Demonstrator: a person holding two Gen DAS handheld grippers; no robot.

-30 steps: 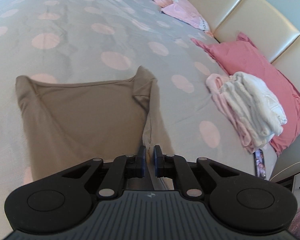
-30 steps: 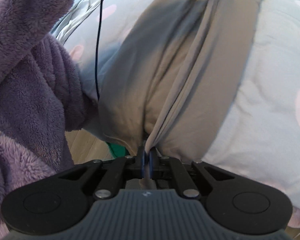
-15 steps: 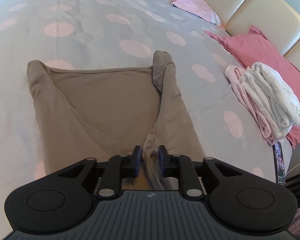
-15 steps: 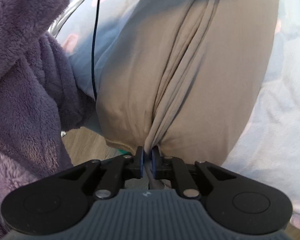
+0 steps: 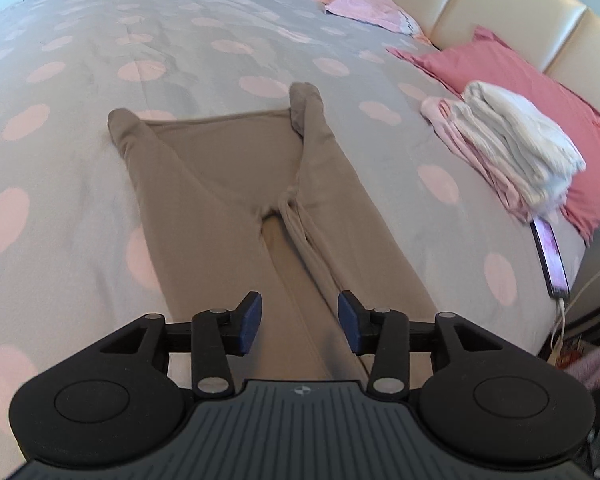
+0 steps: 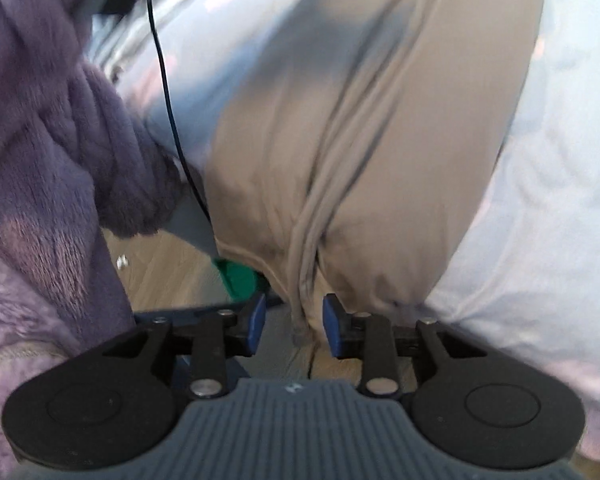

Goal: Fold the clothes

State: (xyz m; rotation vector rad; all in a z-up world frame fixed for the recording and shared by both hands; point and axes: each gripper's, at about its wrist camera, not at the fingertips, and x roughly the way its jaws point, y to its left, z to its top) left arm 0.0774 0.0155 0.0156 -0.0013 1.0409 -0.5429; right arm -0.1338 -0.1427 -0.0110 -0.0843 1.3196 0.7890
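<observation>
With both sets of fingers having just opened, the left gripper [image 5: 299, 322] and right gripper [image 6: 293, 328] hold nothing; the taupe garment [image 5: 228, 184] lies on the bed [image 5: 80, 32], long axis running away from both, its hem overhanging nearest the right.

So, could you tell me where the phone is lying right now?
In the left wrist view, the phone lies at the bed's right edge, just below the stack of folded clothes and the pink pillow, right of the tan garment.

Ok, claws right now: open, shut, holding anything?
Left claw: open, just opened, above the leggings, gripping nothing.
Right claw: open, just opened, leggings fold loose between pads.
</observation>
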